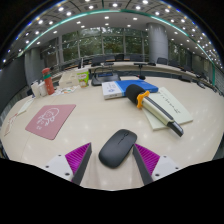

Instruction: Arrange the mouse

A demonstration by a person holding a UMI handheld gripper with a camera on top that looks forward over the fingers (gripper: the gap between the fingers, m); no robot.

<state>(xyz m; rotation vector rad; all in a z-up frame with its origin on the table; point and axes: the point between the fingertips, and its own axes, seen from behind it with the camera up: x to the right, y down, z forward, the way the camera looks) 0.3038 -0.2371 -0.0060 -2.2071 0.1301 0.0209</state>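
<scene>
A dark grey computer mouse [117, 147] lies on the pale table [90, 122], between my two fingertips with a gap at each side. My gripper [113, 159] is open, its purple pads [78, 156] standing to the left and right of the mouse. A pink mouse mat [50, 119] with a white drawing lies on the table beyond the fingers, to the left of the mouse.
To the right beyond the fingers lie a stack of books and papers [165, 105], a blue object [134, 92] and a yellow item [143, 98]. Bottles and small items [45, 83] stand at the far left. Office desks and chairs fill the background.
</scene>
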